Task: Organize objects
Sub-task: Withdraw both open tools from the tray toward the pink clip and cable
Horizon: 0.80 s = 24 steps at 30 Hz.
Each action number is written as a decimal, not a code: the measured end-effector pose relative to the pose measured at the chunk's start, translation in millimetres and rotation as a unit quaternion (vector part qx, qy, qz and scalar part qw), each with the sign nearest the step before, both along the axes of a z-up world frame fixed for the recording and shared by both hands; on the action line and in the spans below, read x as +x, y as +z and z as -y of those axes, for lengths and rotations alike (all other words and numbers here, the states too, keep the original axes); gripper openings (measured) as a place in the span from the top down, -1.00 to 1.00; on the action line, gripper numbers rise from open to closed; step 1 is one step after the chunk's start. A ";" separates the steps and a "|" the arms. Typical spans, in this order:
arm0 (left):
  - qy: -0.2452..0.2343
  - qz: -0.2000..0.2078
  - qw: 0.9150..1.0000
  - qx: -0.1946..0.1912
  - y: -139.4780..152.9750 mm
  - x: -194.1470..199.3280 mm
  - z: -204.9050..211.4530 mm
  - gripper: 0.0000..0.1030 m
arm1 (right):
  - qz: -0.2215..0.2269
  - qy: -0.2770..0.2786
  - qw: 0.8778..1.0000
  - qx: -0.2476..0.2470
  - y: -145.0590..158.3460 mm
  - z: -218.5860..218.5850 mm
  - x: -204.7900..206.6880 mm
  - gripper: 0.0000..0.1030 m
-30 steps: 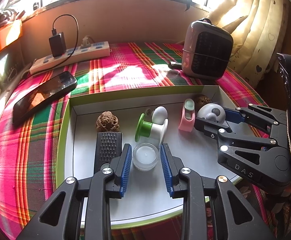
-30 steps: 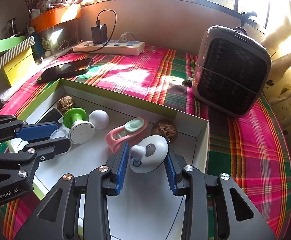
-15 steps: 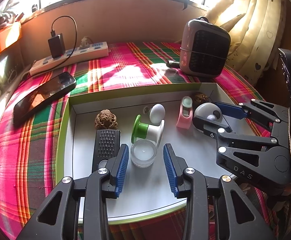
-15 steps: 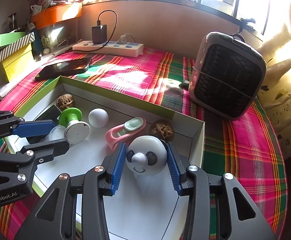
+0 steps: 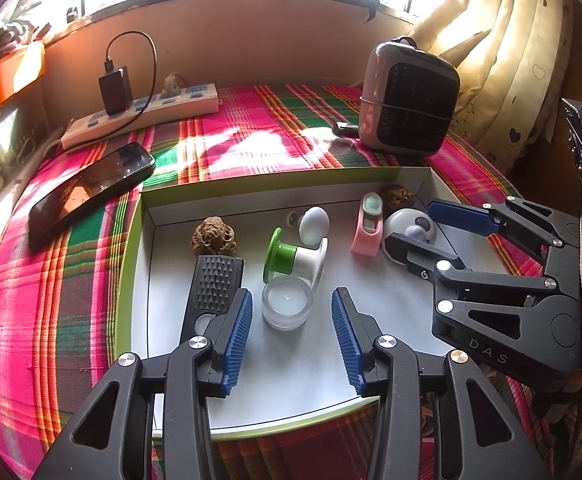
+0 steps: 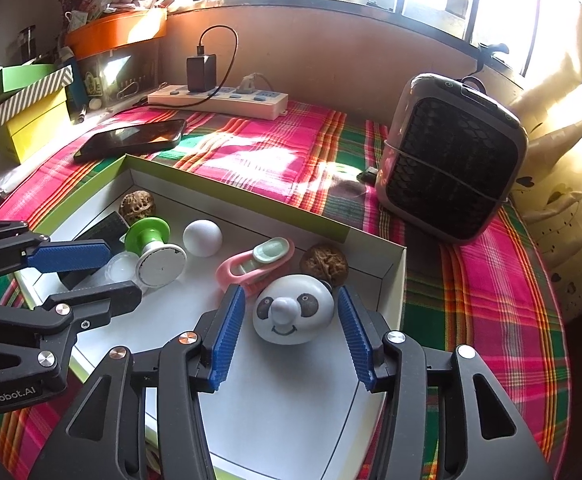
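Both jaws gape: left gripper [image 5: 291, 332] near candle [image 5: 287, 306] (untouched), right gripper [image 6: 291, 336] around panda [image 6: 293, 314].

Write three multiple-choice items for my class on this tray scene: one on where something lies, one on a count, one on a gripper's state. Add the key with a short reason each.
1. Where does the phone lie?
A. inside the tray
B. on the plaid cloth outside the tray
C. on top of the heater

2. How many walnuts are in the tray?
A. one
B. two
C. four

3. How does the right gripper stand around the panda toy?
A. open, a gap on both sides
C. clamped shut on it
B. turned away from it

Key: 1 B, it rests on the cloth beyond the tray's far left corner. 2 B, a walnut near the left wall and another at the far right corner. 3 A, both pads stand clear of the toy.
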State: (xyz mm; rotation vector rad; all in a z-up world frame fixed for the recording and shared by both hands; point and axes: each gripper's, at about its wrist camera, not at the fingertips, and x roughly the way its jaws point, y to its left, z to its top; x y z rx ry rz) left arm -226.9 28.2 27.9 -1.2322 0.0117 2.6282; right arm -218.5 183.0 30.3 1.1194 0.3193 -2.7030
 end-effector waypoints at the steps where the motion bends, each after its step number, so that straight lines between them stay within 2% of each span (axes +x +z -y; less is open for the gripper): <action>1: 0.000 -0.001 1.000 0.000 -0.1 0.0 0.1 0.22 | 0.000 0.000 1.000 -0.001 0.4 -0.2 0.2 0.02; 24: -0.002 -0.026 1.000 -0.007 17.0 26.5 0.5 0.20 | -0.021 -0.006 0.999 -0.031 17.5 -6.2 27.2 0.01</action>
